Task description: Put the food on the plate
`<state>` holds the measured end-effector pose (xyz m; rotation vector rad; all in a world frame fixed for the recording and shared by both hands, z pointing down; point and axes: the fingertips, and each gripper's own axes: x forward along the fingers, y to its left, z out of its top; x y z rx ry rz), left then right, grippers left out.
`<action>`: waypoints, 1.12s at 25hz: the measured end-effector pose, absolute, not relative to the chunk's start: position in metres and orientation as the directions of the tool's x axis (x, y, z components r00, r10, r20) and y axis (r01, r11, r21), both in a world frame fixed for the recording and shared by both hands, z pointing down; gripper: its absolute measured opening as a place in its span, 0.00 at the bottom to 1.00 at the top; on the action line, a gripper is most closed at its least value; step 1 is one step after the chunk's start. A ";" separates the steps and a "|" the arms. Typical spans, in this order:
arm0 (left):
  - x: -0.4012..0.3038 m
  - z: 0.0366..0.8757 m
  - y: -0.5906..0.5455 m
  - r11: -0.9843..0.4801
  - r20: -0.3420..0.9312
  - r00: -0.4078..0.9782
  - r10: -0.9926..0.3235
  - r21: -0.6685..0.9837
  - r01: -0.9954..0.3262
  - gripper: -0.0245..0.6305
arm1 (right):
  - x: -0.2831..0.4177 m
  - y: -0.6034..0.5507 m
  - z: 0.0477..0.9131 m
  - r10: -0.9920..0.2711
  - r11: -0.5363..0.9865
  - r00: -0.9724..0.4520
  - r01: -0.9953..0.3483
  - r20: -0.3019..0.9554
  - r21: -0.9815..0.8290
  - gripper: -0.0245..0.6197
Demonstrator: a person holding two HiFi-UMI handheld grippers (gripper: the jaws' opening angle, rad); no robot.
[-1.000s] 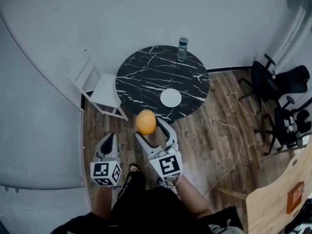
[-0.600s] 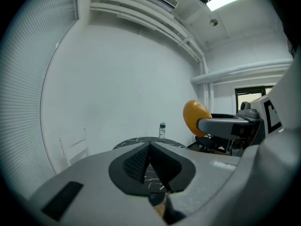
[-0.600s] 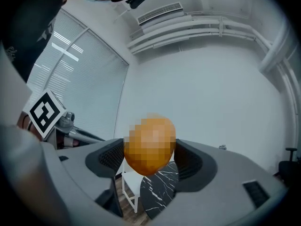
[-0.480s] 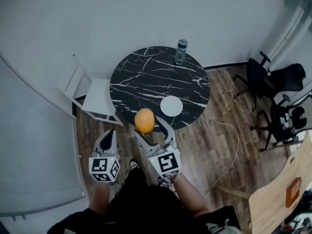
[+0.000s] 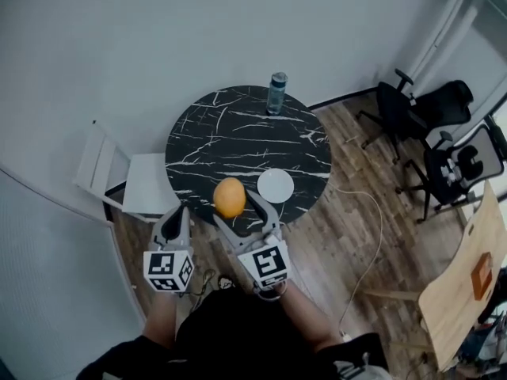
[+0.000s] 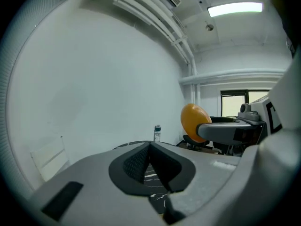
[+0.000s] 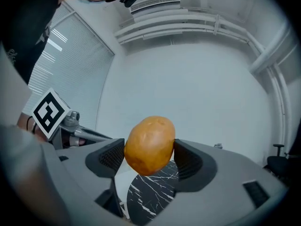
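My right gripper (image 5: 234,204) is shut on an orange-brown potato (image 5: 229,197), held in the air over the near edge of the round black marble table (image 5: 238,137). The right gripper view shows the potato (image 7: 149,145) pinched between both pads (image 7: 113,157). A small white plate (image 5: 275,185) lies on the table just right of the potato. My left gripper (image 5: 175,216) hangs shut and empty left of the right one, short of the table; its jaws (image 6: 151,157) meet in the left gripper view, where the potato (image 6: 194,121) shows at the right.
A water bottle (image 5: 276,93) stands at the table's far edge. A white chair (image 5: 119,182) sits left of the table. Black office chairs (image 5: 420,125) stand at the right, a wooden board (image 5: 467,283) at the lower right, and a white cable (image 5: 372,236) runs over the wood floor.
Both grippers have come closer to the table; the potato now hangs over its near edge, beside the plate. The grip on the potato is unchanged.
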<state>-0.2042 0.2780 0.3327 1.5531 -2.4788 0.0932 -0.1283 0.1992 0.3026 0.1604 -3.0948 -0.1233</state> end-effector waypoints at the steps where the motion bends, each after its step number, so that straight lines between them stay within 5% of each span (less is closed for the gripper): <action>1: -0.207 0.334 0.273 0.418 0.215 -0.398 -0.892 0.057 -0.907 0.04 | -0.131 0.197 0.305 -0.127 0.989 -0.991 -0.123 0.038 0.076 0.54; 15: -0.212 0.380 0.169 0.095 0.286 -0.041 -0.957 0.176 -0.980 0.04 | -0.138 0.107 0.368 -0.326 0.945 -0.931 -0.318 0.163 0.072 0.54; 23: -0.201 0.439 0.088 0.018 0.440 0.106 -0.892 0.269 -0.963 0.04 | -0.134 0.052 0.451 -0.322 0.946 -0.900 -0.322 0.294 0.050 0.54; 28: -0.179 0.487 0.052 0.006 0.506 0.259 -0.822 0.463 -0.886 0.04 | -0.128 0.025 0.504 -0.321 0.941 -0.879 -0.338 0.352 0.013 0.54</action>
